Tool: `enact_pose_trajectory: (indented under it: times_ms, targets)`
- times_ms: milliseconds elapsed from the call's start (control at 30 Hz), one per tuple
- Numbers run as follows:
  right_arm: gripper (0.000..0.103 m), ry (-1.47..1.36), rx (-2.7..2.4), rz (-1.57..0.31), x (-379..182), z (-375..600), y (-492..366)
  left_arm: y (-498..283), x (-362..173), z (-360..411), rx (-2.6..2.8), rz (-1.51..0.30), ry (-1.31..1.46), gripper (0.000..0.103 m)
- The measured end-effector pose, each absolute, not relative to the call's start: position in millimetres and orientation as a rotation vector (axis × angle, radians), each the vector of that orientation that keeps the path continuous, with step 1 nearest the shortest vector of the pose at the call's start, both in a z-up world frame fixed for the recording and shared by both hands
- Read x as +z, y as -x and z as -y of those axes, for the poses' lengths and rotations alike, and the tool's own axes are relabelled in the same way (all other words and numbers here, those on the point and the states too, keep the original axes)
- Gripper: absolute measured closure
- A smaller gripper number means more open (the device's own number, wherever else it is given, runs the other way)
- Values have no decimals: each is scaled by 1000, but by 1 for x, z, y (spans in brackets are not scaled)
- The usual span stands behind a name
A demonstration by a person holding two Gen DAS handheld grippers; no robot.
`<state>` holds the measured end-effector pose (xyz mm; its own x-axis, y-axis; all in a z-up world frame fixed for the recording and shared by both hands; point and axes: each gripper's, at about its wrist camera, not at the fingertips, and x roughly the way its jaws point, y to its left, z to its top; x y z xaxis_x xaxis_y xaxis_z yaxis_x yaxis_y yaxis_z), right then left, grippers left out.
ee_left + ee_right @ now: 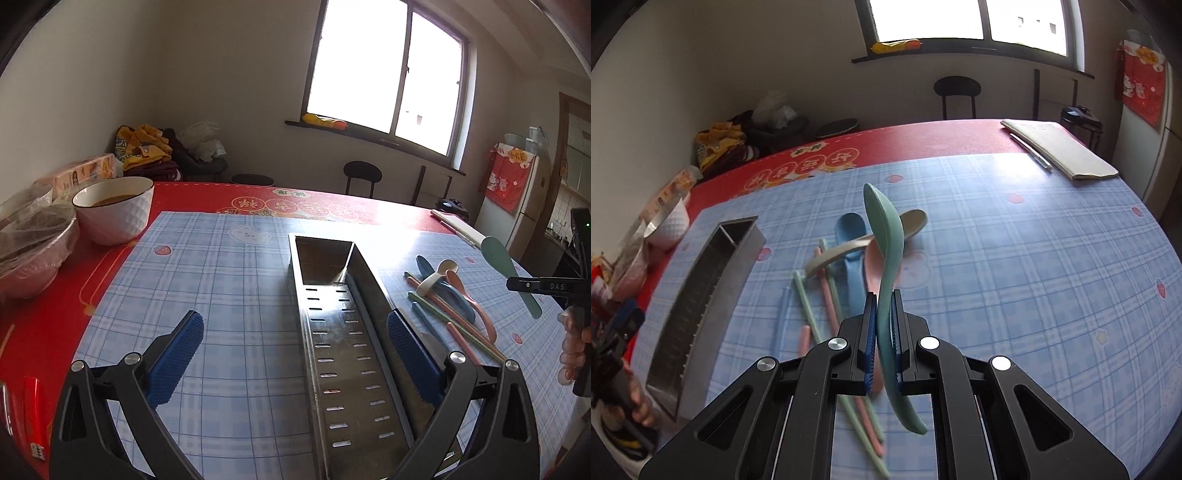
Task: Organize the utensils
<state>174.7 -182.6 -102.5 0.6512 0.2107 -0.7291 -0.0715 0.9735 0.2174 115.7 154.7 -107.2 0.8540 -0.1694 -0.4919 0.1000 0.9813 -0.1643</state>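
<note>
**Green spoon up in the air, metal tray waiting empty**

The green spoon (886, 251) is off the table, pinched by its handle in the right claw (884, 332), which is clenched tight on it, bowl pointing up and away. Below it lies the pile: a blue spoon (851, 236), a beige spoon (908, 221) lying across it, a pink spoon (875, 258) and a scatter of pastel chopsticks (809, 306), all loose on the blue checked mat (1015, 277).

Off to the side sits the long metal tray (332, 350) with its slotted floor, and as far as I can see, there's nothing in it. So this is early going, I'd say: one utensil lifted, none delivered, three spoons and every chopstick to come.

The left claw (295, 350) stands released, blue pads spread wide with the near end of the tray between them, touching neither wall that I can make out.

Now the views split nicely. The left wrist camera looks straight down the tray's inside and catches the right claw from the side at the frame's edge, fingers of a hand (570, 343) under it. It also shows a white bowl (114, 206) on the red tablecloth (55, 314). The right wrist camera gives the grip itself close up, plus a notebook (1060, 151) at the far corner, but only the tray's outer wall.
</note>
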Motion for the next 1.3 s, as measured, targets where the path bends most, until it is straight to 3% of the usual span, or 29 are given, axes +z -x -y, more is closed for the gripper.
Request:
enact_pose_trajectory:
  times_ms: [533,1300]
  targets:
    - [95,-227,355,-1071,-110,-2,-240,-113,-105,-202,-13,-510,301,6]
    - [93,-247,271,-1148,-138,-36,-264,-119,-111,-204,14,-537,310,6]
